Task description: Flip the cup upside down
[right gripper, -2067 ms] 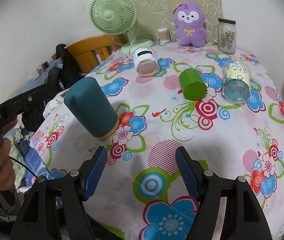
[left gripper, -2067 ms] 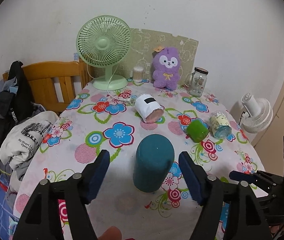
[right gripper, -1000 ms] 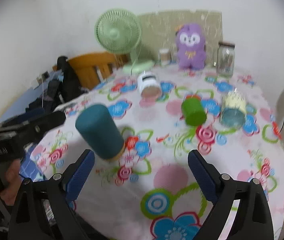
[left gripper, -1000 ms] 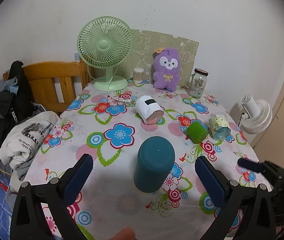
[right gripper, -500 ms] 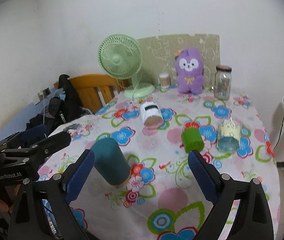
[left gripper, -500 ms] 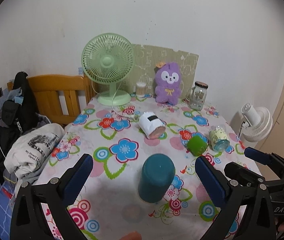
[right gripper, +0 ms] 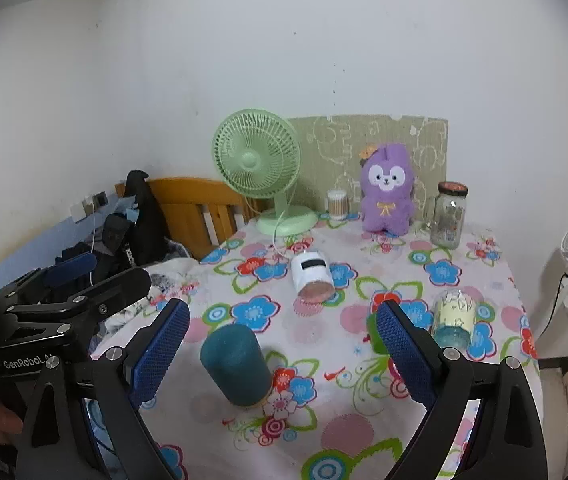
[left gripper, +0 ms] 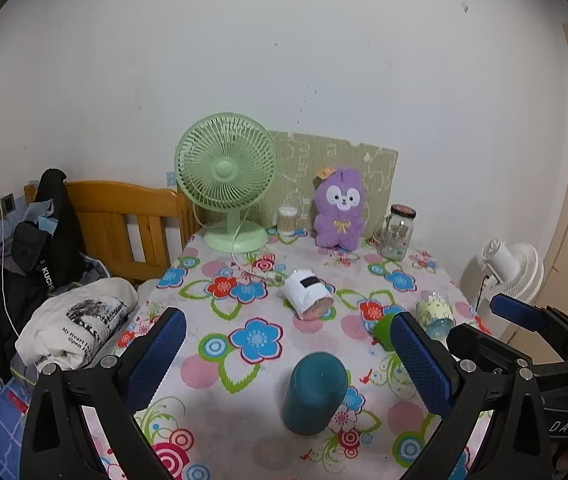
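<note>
A teal cup (left gripper: 313, 392) stands upside down on the floral tablecloth (left gripper: 220, 400), near the front edge; it also shows in the right wrist view (right gripper: 236, 364). My left gripper (left gripper: 290, 360) is open and empty, held above and behind the cup. My right gripper (right gripper: 282, 354) is open and empty, also held back from the table. Neither touches the cup. The right gripper's body shows at the right of the left wrist view.
A white cup (left gripper: 308, 294), a green cup (left gripper: 382, 330) and a pale yellow jar (left gripper: 434, 312) lie on their sides farther back. A green fan (left gripper: 226, 192), purple plush toy (left gripper: 338, 212), glass jar (left gripper: 398, 232) stand at the back. Wooden bedframe (left gripper: 124, 216) and clothes lie left.
Both grippers opened wide and pulled back and upward from the table. The teal cup stays standing upside down where it was.
</note>
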`<state>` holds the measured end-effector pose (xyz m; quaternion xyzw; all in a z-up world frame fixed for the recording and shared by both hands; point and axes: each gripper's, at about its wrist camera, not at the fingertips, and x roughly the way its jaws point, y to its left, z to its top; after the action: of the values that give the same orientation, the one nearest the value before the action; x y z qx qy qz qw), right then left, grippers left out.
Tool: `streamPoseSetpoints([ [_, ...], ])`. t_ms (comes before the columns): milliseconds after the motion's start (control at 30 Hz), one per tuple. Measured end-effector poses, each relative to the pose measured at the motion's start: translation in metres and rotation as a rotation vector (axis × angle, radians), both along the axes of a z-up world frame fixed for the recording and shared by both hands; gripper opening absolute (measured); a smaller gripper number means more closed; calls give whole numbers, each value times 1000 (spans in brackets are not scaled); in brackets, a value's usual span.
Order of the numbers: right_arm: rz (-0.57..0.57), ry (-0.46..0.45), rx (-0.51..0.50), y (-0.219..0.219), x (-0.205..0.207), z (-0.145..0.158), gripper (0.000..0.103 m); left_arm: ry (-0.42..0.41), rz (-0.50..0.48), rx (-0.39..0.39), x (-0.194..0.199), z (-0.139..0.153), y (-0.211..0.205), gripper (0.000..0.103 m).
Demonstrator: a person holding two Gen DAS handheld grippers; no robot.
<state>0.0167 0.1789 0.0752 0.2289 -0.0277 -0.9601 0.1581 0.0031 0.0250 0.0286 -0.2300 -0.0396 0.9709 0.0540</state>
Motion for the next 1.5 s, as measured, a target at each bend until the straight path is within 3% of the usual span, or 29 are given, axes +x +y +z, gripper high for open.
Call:
streamPoseSetpoints([
  [567,18,119,-5,-9,5,39,96,141,34,16,7,36,-9,103],
  [767,15,158,-8,-11,9,46,103,175,39,6,10,45,-9,103],
  [1500,20,150,-5,-17,7,49,103,169,42,13,6,46,-11,103],
])
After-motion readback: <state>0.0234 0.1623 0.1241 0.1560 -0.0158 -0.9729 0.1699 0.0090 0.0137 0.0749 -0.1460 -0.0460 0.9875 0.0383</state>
